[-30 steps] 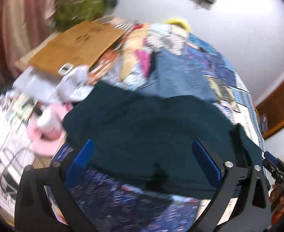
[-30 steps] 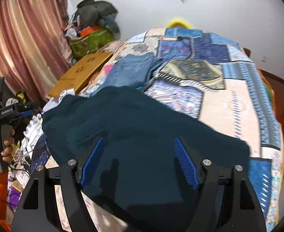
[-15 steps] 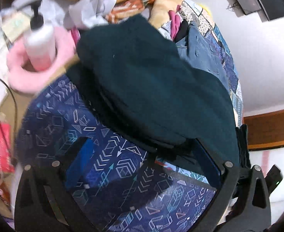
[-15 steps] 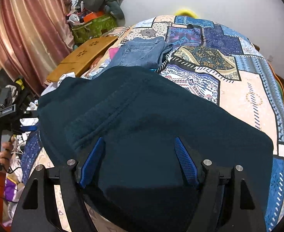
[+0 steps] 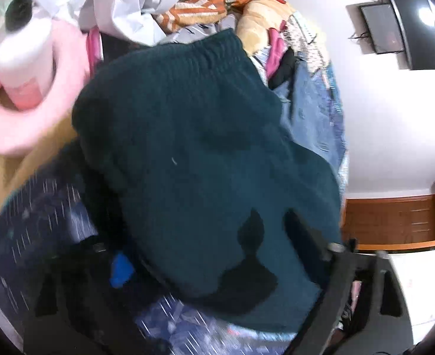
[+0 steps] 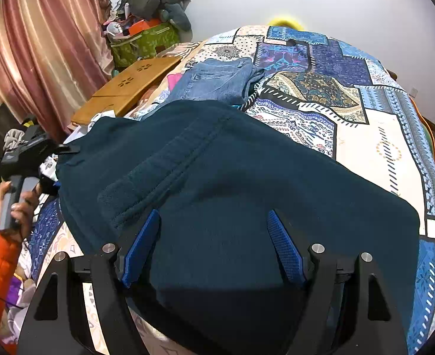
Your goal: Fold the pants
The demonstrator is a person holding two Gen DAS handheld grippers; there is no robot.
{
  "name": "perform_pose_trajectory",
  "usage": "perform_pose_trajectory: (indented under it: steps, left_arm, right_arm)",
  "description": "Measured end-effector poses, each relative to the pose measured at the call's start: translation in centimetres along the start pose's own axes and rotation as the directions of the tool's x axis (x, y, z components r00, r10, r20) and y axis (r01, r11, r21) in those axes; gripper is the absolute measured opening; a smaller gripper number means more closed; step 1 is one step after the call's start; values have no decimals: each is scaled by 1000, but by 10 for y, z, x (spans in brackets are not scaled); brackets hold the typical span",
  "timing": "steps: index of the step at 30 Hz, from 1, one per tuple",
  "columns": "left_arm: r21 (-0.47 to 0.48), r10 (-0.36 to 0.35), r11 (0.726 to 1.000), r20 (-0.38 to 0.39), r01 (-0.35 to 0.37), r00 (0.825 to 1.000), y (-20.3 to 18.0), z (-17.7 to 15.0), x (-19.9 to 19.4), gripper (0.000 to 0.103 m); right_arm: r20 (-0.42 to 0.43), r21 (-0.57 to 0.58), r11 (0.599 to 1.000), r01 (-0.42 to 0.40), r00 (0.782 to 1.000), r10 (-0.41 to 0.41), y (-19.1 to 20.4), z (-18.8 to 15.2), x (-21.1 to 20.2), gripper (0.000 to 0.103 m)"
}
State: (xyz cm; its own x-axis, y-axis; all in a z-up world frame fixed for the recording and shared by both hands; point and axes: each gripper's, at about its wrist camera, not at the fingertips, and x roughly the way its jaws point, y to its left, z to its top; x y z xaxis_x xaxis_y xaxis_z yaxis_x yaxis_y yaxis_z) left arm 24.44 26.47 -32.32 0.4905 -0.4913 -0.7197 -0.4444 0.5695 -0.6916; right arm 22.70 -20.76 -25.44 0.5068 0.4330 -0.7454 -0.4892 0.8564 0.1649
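The dark teal pants lie folded in a thick heap on the patchwork bed, just in front of folded jeans. The right tongs stand wide over the near edge, pants between the blue pads but not pinched. The left tongs, blurred, are closing at the pants' other end, cloth between the fingers; no grip shows.

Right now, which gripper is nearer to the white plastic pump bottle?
Left gripper: close to the bottle, jaws closing around dark teal fleece pants. Right gripper: across the pants, farther.
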Motion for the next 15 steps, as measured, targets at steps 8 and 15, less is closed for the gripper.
perform_pose_trajectory:
  steps: [8, 15]
  left_arm:
    - [126, 189, 970, 152, -208, 970, -20, 3, -9, 29]
    - [251, 334, 813, 537, -525, 774, -95, -6, -74, 25]
  right_arm:
    - [8, 31, 999, -17, 1000, 17, -3, -1, -6, 72]
    - [38, 114, 993, 27, 999, -32, -34, -12, -37, 72]
